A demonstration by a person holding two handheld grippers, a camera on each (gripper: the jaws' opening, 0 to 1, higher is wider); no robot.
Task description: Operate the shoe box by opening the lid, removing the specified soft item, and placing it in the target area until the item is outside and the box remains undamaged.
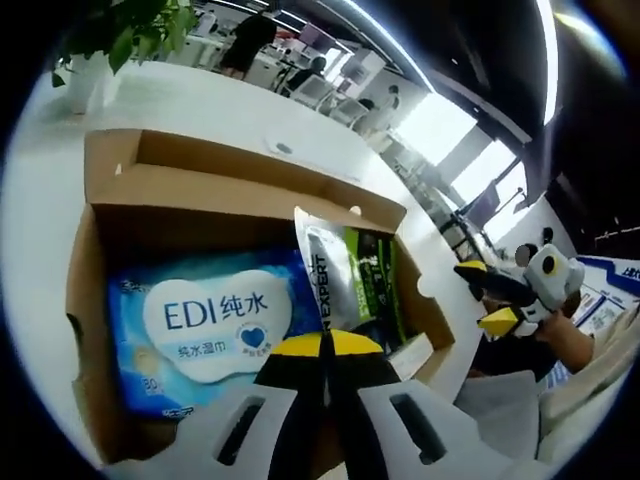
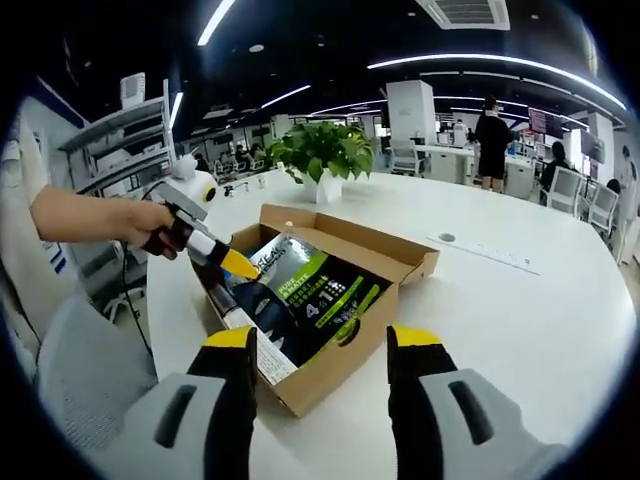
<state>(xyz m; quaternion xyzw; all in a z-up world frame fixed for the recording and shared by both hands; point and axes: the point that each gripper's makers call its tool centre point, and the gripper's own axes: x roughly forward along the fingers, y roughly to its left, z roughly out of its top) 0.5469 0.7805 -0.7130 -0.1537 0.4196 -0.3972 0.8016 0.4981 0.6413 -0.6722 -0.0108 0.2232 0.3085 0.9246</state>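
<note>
Left gripper view: my left gripper (image 1: 325, 345), jaws together, clamped the black pouch (image 1: 352, 285), tilting it up out of the open box (image 1: 240, 185) beside the wipes (image 1: 215, 320). Right gripper (image 2: 320, 345) hovered apart, short of the box, presumably ready to assist.

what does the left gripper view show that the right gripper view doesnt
Left gripper view: a blue wet-wipes pack with a white label lying in the box, and the left gripper closed above it.

Right gripper view: the right gripper open, and the dark pouch's green front.

Both: the open brown cardboard shoe box, the dark and green plastic pouch inside it, the white table, and a green potted plant.
</note>
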